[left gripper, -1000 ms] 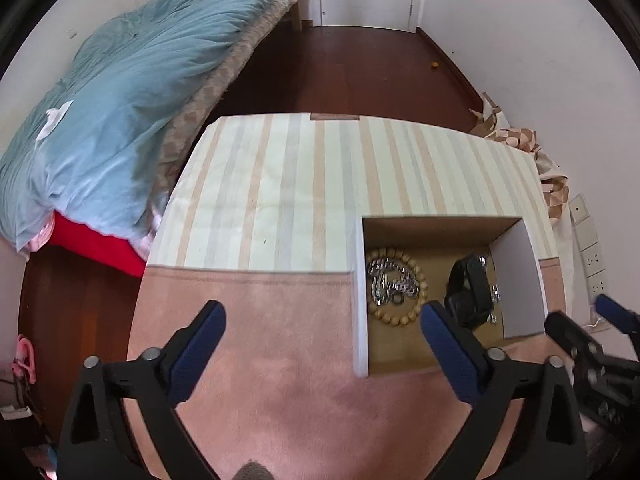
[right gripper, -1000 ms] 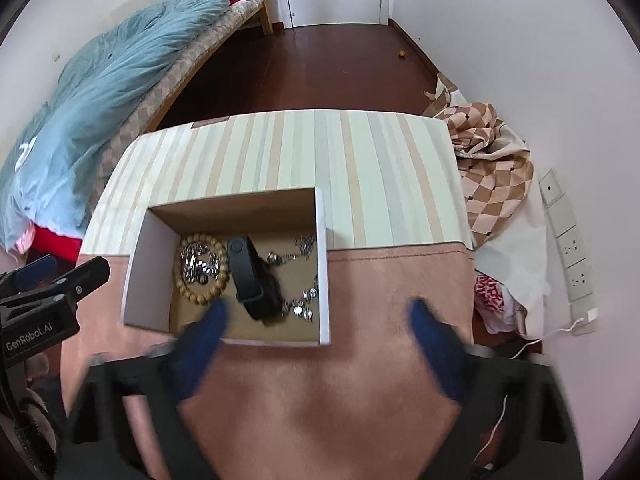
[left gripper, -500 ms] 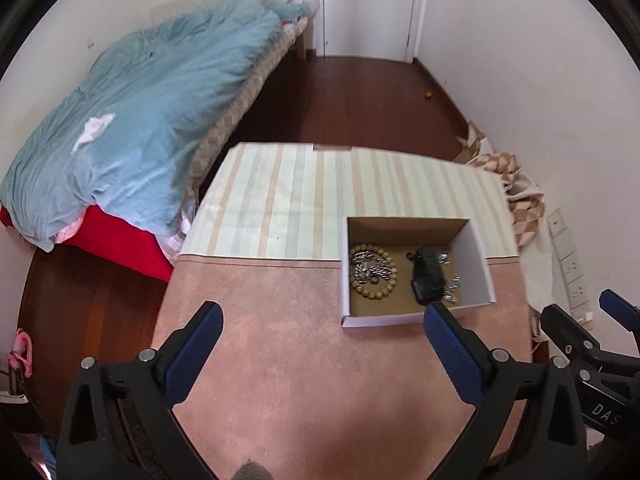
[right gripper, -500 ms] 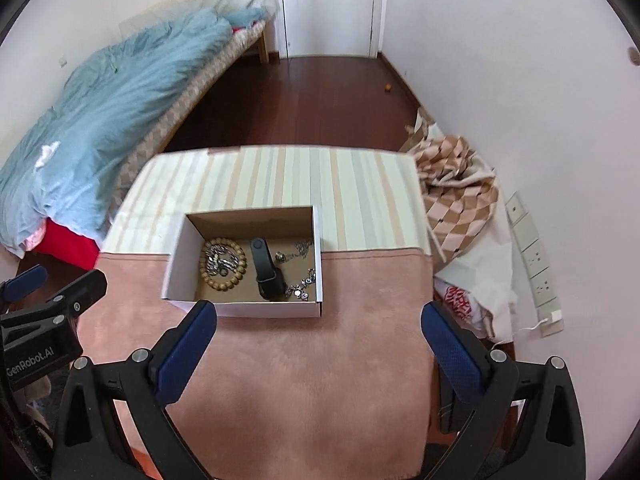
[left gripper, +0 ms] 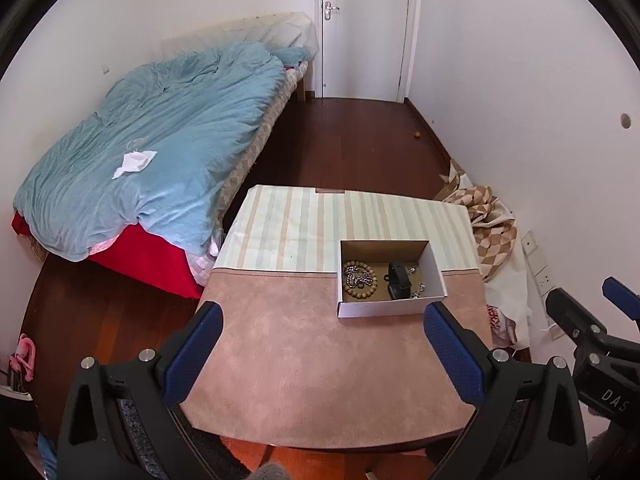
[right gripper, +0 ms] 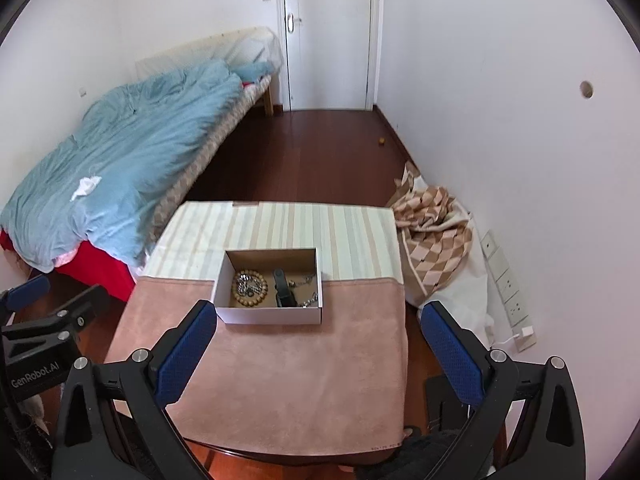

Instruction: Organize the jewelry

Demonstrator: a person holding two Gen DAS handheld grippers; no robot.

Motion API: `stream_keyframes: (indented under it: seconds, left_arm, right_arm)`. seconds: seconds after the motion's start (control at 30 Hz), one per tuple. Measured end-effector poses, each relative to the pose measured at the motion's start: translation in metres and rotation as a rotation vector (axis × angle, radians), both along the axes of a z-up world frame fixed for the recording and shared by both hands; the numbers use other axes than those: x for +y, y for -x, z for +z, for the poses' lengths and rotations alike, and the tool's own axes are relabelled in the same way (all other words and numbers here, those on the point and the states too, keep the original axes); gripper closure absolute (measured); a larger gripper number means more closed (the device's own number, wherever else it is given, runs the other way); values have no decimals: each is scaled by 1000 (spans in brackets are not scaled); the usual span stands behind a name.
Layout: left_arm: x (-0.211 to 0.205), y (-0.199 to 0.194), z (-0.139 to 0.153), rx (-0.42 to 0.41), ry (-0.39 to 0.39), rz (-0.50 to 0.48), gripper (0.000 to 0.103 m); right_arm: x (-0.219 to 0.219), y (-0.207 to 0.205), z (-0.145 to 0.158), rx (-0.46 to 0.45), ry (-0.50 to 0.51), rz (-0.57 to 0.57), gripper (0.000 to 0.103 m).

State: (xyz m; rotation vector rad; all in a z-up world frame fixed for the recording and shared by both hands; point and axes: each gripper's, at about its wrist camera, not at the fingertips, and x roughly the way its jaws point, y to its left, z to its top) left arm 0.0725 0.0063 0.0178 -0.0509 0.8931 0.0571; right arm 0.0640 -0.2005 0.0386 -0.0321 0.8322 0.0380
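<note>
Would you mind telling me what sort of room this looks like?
Most likely a bedroom in a home: a bed under a blue duvet, a white door, and a small cloth-covered table.

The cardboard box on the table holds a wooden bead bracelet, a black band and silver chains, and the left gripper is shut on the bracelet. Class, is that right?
Not quite. The left gripper is open and empty, held back from the cardboard box. The left wrist view shows the wooden bead bracelet lying in the box beside the black band and silver chains.
</note>
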Motion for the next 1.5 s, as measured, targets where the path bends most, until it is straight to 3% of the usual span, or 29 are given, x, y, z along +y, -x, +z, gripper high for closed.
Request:
stream_keyframes:
  seconds: [0.33,0.53,0.93,1.23,1.5]
  left_arm:
    - [-2,29,31,-51,2,-8,0]
    - [-2,31,33,-47,1,-8,0]
    - [-11,-10,26,3,-20,12,0]
    - [-12,-53,2,100,-16,15,0]
    - [-17,-70,-5,129,-17,13,0]
  right_arm:
    - [0,37,41,-68,-8,1,0]
    - [0,37,46,-64,-8,0,0]
    - [-3,-9,35,-6,4,-24,0]
    - [0,-55,8,70,19,-40,0]
    - [-5,-77,-11,131,22,-45,0]
